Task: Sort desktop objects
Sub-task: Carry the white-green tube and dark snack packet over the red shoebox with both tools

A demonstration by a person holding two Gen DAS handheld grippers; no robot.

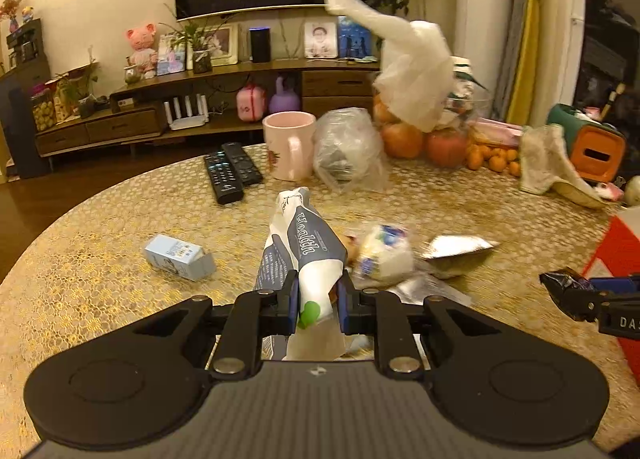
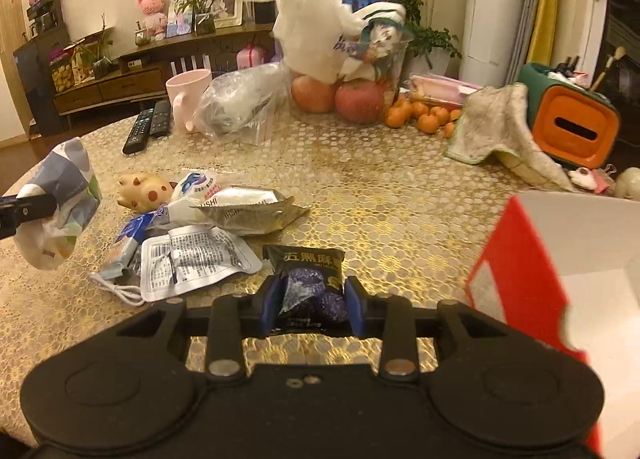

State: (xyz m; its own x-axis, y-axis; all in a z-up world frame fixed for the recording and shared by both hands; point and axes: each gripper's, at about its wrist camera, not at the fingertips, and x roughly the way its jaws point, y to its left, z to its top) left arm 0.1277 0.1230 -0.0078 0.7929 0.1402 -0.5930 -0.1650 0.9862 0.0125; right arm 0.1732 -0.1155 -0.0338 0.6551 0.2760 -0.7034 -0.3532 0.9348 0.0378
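Above table (image 2: 400, 199), gripped packets (both grippers)

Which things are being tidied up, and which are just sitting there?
Being sorted: grey-and-white packet held by left gripper; black snack packet held by right gripper; silver wrappers; red box.

Just sitting: pink mug, remotes, apples, cloth.

The red box (image 2: 520, 279) is cut off by the right edge; the snack wrappers (image 1: 384, 255) behind the grey-white packet (image 1: 308, 259) are blurred and partly hidden.
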